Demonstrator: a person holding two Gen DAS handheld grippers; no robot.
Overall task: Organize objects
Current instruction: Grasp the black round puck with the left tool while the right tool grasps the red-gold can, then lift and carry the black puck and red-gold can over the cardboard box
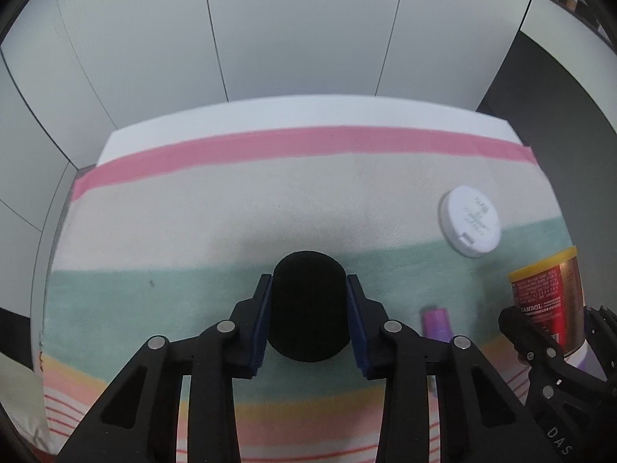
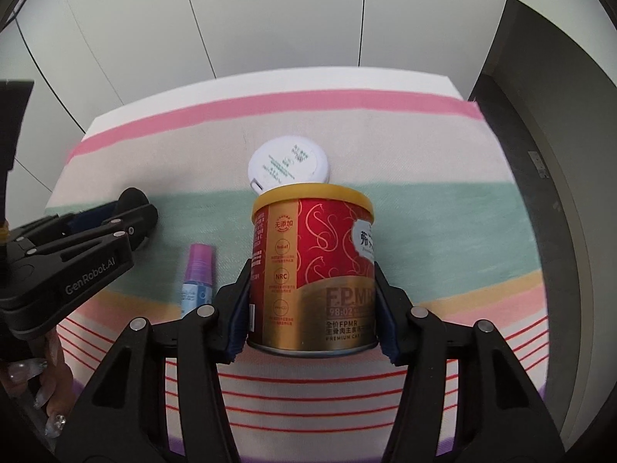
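Right gripper (image 2: 312,308) clamps the upright can (image 2: 314,270).

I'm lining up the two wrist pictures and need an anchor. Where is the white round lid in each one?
Left wrist view: the white round lid lies at the right, on the striped cloth, above the red and gold can.
Right wrist view: the lid sits upper centre, just behind the can, which partly hides it.
Shared landmark: the purple-capped tube, lying left of the can in both.
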